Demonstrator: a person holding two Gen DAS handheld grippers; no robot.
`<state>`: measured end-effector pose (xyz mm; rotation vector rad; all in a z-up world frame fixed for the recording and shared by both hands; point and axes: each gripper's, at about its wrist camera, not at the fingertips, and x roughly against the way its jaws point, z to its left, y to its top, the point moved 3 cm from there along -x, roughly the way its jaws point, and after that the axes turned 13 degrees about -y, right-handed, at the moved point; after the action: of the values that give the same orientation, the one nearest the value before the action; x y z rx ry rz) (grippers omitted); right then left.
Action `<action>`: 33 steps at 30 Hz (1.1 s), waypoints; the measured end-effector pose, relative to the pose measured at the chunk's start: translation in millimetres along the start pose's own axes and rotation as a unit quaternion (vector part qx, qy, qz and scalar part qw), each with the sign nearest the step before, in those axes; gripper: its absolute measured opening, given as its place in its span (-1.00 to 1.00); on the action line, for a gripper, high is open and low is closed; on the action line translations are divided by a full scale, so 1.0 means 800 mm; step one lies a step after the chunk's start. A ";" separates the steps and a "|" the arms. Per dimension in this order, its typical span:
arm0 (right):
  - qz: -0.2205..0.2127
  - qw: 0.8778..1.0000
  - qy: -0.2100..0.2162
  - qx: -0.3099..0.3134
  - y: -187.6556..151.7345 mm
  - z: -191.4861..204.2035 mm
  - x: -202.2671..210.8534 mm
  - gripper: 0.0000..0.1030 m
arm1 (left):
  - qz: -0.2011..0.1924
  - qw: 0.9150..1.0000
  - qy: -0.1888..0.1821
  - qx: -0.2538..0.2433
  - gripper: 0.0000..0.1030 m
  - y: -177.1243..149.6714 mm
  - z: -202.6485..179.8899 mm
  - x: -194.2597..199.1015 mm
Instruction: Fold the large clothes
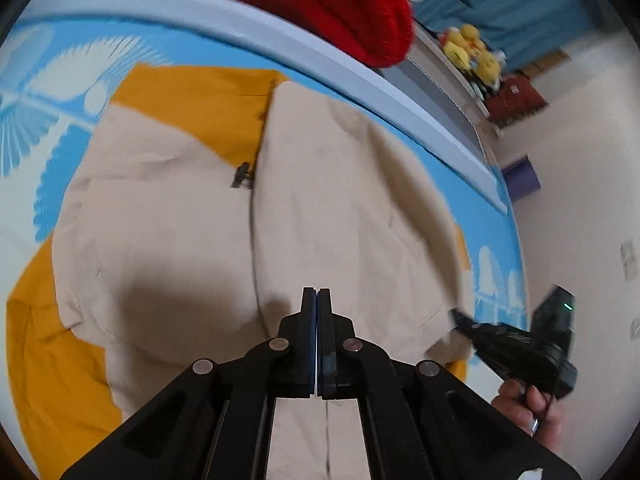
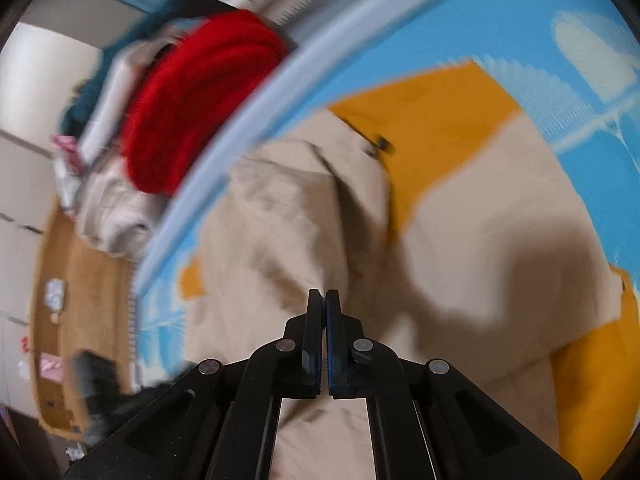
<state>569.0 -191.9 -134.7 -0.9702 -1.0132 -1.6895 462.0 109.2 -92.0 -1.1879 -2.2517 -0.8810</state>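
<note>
Fingers pressed together on both tools, the left tool (image 1: 317, 292) and the right tool (image 2: 324, 294) hang above a tan-and-mustard jacket (image 1: 320, 200) spread across a blue mat (image 1: 80, 72); neither can be seen to pinch any cloth. In the left view the right tool (image 1: 460, 316) sits at the jacket's near corner, with the hand (image 1: 528, 408) gripping its handle. Risks, as judged from here: a fold started with closed fingers could push the fabric into a bunch instead of lifting it, and the open zipper (image 1: 252, 216) with its dangling pull (image 1: 242, 176) could catch or skew the halves. Motion blur in the right view suggests fast swings that may drag the hem off line. Beyond the mat's pale rim lie a red knit (image 1: 320, 4), yellow plush toys (image 1: 472, 52), teal fabric, and cream walls.
</note>
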 end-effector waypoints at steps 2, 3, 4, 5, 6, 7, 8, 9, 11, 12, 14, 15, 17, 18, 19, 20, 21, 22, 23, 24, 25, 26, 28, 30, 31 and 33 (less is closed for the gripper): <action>0.041 0.998 -0.032 -0.026 -0.013 -0.019 -0.029 -0.97 | 0.020 1.000 -0.007 -0.013 -1.00 -0.010 -0.006 -0.015; 0.055 0.997 -0.042 -0.036 -0.017 -0.026 -0.040 -0.97 | 0.037 0.999 -0.012 -0.019 -1.00 -0.016 -0.011 -0.026; 0.060 0.996 -0.048 -0.037 -0.019 -0.028 -0.044 -0.97 | 0.060 0.998 -0.006 -0.028 -0.93 -0.024 -0.016 -0.039; 0.060 0.996 -0.053 -0.034 -0.021 -0.027 -0.046 -0.97 | 0.079 0.996 0.003 -0.041 -0.89 -0.033 -0.020 -0.052; 0.056 0.996 -0.058 -0.027 -0.021 -0.024 -0.045 -0.97 | 0.088 0.995 0.008 -0.048 -0.84 -0.036 -0.023 -0.062; 0.052 0.996 -0.066 -0.016 -0.021 -0.018 -0.043 -0.97 | 0.100 0.994 0.016 -0.050 -0.80 -0.044 -0.020 -0.073; 0.045 0.996 -0.074 -0.004 -0.021 -0.012 -0.039 -0.96 | 0.119 0.992 0.032 -0.041 -0.78 -0.053 -0.010 -0.085; 0.039 0.996 -0.078 0.004 -0.021 -0.008 -0.036 -0.94 | 0.138 0.989 0.050 -0.030 -0.77 -0.063 0.001 -0.092; 0.029 0.995 -0.090 0.018 -0.019 0.001 -0.026 -0.89 | 0.167 0.982 0.084 -0.006 -0.76 -0.072 0.024 -0.103; 0.023 0.995 -0.095 0.021 -0.017 0.004 -0.020 -0.80 | 0.161 0.984 0.082 0.000 -0.77 -0.069 0.025 -0.099; 0.004 0.994 -0.103 0.026 -0.015 0.008 -0.010 -0.57 | 0.152 0.985 0.084 0.005 -0.86 -0.058 0.019 -0.089; -0.015 0.993 -0.112 0.031 -0.013 0.012 -0.001 -0.40 | 0.142 0.987 0.080 -0.002 -0.82 -0.051 0.013 -0.082; -0.044 0.991 -0.120 0.036 -0.011 0.019 0.013 -0.34 | 0.116 0.991 0.066 -0.008 -0.71 -0.035 0.007 -0.067; -0.054 0.990 -0.121 0.039 -0.009 0.021 0.020 -0.33 | 0.102 0.993 0.060 -0.004 -0.63 -0.028 0.010 -0.062; -0.067 0.989 -0.121 0.043 -0.008 0.026 0.027 -0.33 | 0.082 0.995 0.056 0.007 -0.56 -0.019 0.016 -0.054; -0.079 0.988 -0.123 0.045 -0.007 0.026 0.032 -0.33 | 0.069 0.996 0.056 0.018 -0.55 -0.012 0.020 -0.051; -0.097 0.987 -0.123 0.049 -0.006 0.030 0.039 -0.33 | 0.059 0.996 0.056 0.038 -0.54 -0.007 0.033 -0.048; -0.110 0.986 -0.116 0.054 -0.005 0.033 0.044 -0.33 | 0.055 0.996 0.053 0.054 -0.52 -0.006 0.042 -0.048; -0.122 0.985 -0.106 0.063 -0.005 0.034 0.051 -0.33 | 0.054 0.995 0.046 0.074 -0.51 -0.008 0.053 -0.049; -0.133 0.984 -0.090 0.078 -0.006 0.043 0.055 -0.33 | 0.057 0.993 0.038 0.091 -0.50 -0.012 0.062 -0.053; -0.135 0.984 -0.076 0.089 -0.007 0.049 0.055 -0.33 | 0.061 0.992 0.028 0.109 -0.50 -0.017 0.069 -0.058; -0.132 0.984 -0.056 0.102 -0.010 0.056 0.052 -0.33 | 0.063 0.991 0.021 0.118 -0.50 -0.021 0.071 -0.062; -0.095 0.988 -0.029 0.118 -0.017 0.065 0.031 -0.33 | 0.068 0.990 0.006 0.123 -0.55 -0.025 0.074 -0.066; -0.047 0.991 -0.050 0.117 -0.026 0.065 -0.003 -0.33 | 0.075 0.990 -0.002 0.116 -0.78 -0.023 0.069 -0.070; -0.024 0.991 -0.062 0.117 -0.030 0.060 -0.016 -0.33 | 0.076 0.991 -0.003 0.108 -0.96 -0.020 0.063 -0.072; 0.016 0.989 -0.090 0.113 -0.038 0.048 -0.042 -0.33 | 0.063 0.994 0.015 0.088 -0.98 -0.015 0.049 -0.063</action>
<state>555.9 -138.7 -158.2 -0.9953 -1.2710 -1.4431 475.1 103.6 -155.1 -1.2118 -2.1542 -0.6326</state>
